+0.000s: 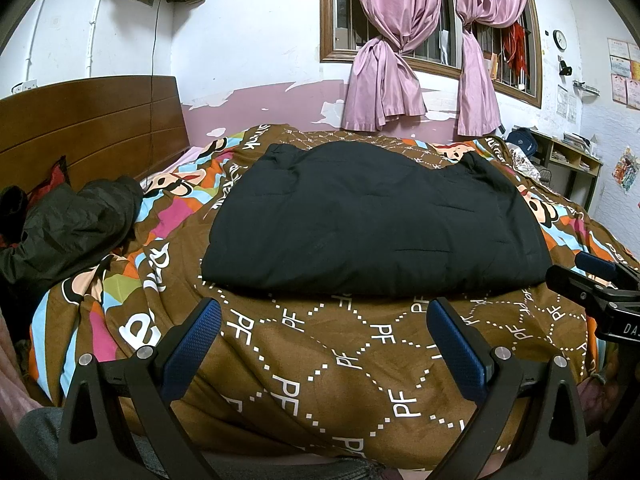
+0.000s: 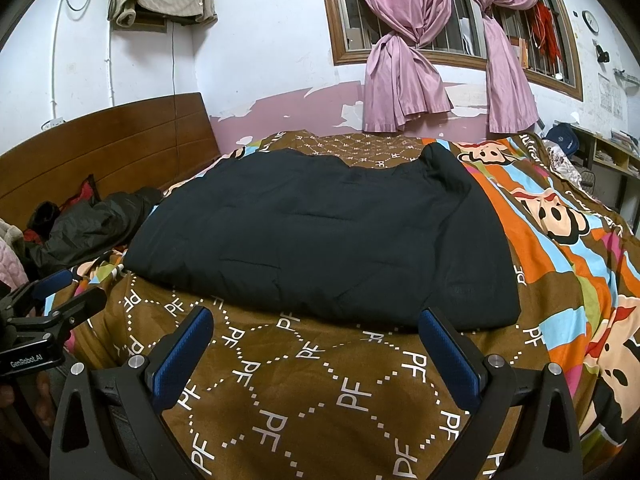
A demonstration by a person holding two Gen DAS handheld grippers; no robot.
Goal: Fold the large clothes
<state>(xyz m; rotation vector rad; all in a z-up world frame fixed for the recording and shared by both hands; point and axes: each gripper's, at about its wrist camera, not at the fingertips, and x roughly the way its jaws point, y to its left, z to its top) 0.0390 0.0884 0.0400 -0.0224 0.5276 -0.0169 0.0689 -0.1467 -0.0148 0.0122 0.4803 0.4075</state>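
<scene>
A large black padded garment (image 1: 372,216) (image 2: 320,236) lies folded flat into a rough rectangle on the brown patterned quilt (image 1: 340,360) (image 2: 320,392) that covers the bed. My left gripper (image 1: 324,312) is open, hovering over the quilt just short of the garment's near edge, with nothing between its blue pads. In the same way my right gripper (image 2: 314,320) stands open before the garment's near edge, holding nothing. Each gripper shows in the other's view: the right gripper (image 1: 600,276) at the right edge, the left gripper (image 2: 60,292) at the left edge.
A dark green jacket (image 1: 72,224) (image 2: 88,228) is heaped at the left by the wooden headboard (image 1: 88,128). Pink curtains (image 1: 400,60) hang at the window behind the bed. A desk with shelves (image 1: 568,156) stands at the far right.
</scene>
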